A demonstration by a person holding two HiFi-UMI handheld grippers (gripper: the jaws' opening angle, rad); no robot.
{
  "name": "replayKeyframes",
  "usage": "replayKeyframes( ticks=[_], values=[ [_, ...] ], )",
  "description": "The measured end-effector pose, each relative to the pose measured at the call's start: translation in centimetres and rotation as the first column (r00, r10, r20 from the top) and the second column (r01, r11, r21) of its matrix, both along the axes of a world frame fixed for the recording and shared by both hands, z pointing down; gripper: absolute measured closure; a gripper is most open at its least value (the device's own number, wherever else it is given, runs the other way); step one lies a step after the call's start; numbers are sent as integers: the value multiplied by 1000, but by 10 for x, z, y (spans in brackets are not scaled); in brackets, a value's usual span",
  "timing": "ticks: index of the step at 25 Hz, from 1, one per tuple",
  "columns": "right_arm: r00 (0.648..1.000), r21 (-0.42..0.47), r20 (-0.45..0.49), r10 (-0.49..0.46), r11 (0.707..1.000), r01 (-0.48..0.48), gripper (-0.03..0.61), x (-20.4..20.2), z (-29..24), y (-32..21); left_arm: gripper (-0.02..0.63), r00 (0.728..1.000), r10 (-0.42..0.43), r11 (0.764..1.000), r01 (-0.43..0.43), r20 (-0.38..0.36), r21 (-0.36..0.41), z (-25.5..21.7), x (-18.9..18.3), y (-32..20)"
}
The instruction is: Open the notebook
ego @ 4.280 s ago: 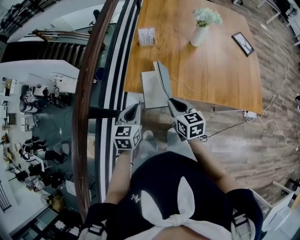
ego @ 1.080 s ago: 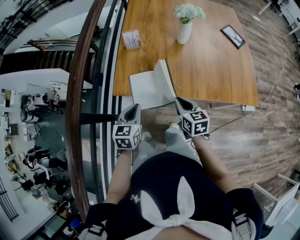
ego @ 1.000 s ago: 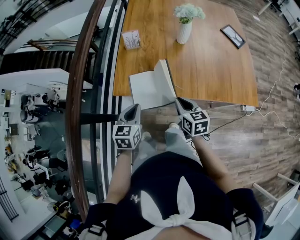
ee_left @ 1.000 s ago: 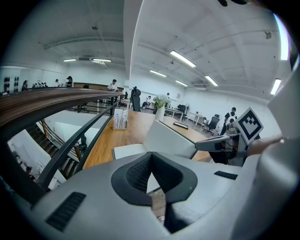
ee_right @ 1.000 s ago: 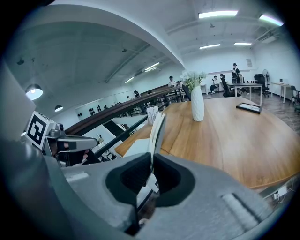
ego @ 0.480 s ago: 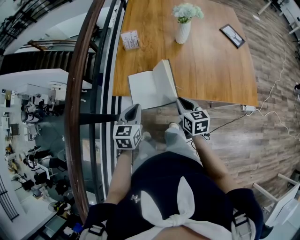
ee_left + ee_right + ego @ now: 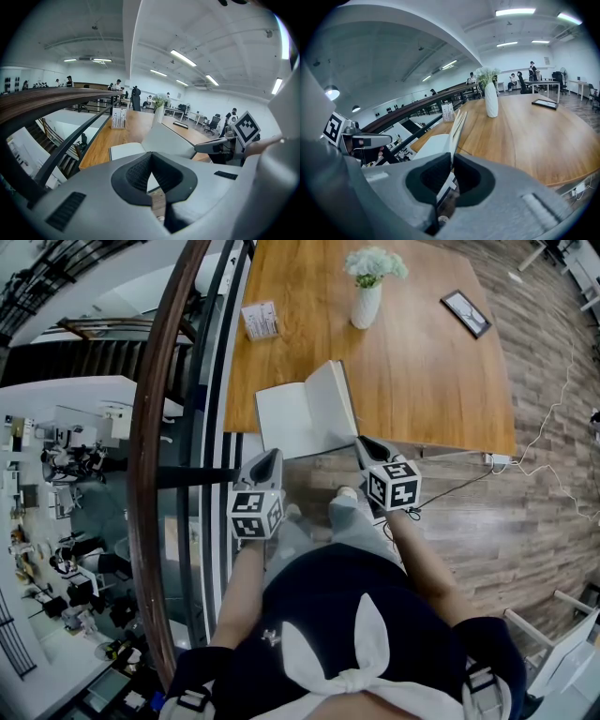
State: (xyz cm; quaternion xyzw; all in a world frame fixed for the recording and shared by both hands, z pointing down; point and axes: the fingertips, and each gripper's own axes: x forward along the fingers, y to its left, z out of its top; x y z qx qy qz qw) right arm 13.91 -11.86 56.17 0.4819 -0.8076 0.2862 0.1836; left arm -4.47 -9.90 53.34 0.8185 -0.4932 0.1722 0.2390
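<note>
A white notebook [image 7: 289,420] lies half open at the near left corner of the wooden table [image 7: 422,362]. Its left page rests flat, while the cover and some pages [image 7: 334,397] stand up on edge. My right gripper [image 7: 360,442] is shut on the near edge of that raised cover [image 7: 457,127], which runs between the pads. My left gripper [image 7: 270,455] hangs just off the table's near edge, shut with nothing in it. In the left gripper view the flat page [image 7: 125,151] and the raised cover [image 7: 169,141] lie just beyond its tips [image 7: 151,157].
A white vase of flowers [image 7: 367,294] stands mid-table, a small card stand [image 7: 261,320] at the left edge, and a dark flat frame [image 7: 466,313] at the far right. A curved wooden handrail [image 7: 161,437] and glass barrier run along the left. A cable [image 7: 525,474] crosses the floor.
The raised cover has leaned a little further open to the right over the last second. Both grippers have barely moved.
</note>
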Motion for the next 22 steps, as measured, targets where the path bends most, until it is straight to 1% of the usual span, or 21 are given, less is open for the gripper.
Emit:
replayKeyframes(
  ticks=[22],
  values=[
    [1000, -65, 4, 14, 998, -13, 554, 29, 28, -5, 597, 1000, -20, 1000, 20, 11, -3, 1, 17, -9]
  ],
)
